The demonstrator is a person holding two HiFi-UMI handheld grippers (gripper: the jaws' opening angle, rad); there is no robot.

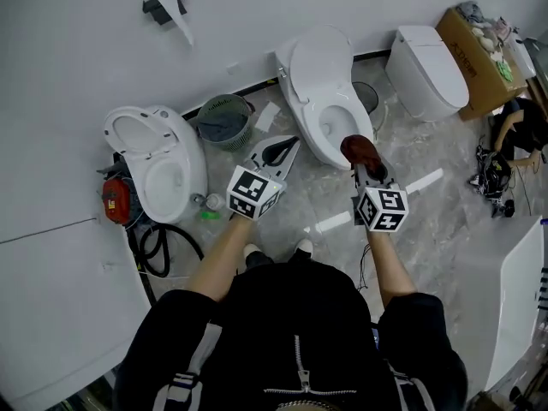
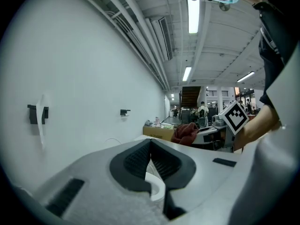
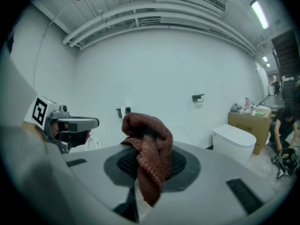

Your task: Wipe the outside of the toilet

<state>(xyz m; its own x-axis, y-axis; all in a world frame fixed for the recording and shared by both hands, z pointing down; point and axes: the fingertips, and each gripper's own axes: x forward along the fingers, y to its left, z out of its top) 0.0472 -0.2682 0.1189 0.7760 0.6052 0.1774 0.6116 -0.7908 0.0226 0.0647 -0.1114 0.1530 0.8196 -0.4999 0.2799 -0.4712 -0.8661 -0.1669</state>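
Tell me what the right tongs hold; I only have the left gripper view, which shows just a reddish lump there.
Observer: The right tongs are shut on a brown-red cloth that droops over them.
Operator: Where is the toilet?
Observer: The head view shows the white toilet against the wall, just ahead of the cloth.
Operator: Anything beside it?
Observer: A green basket on the floor, between it and a second toilet.

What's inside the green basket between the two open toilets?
The green basket holds crumpled grey material, a liner or cloth; can't tell which. Anything beneath it is covered.
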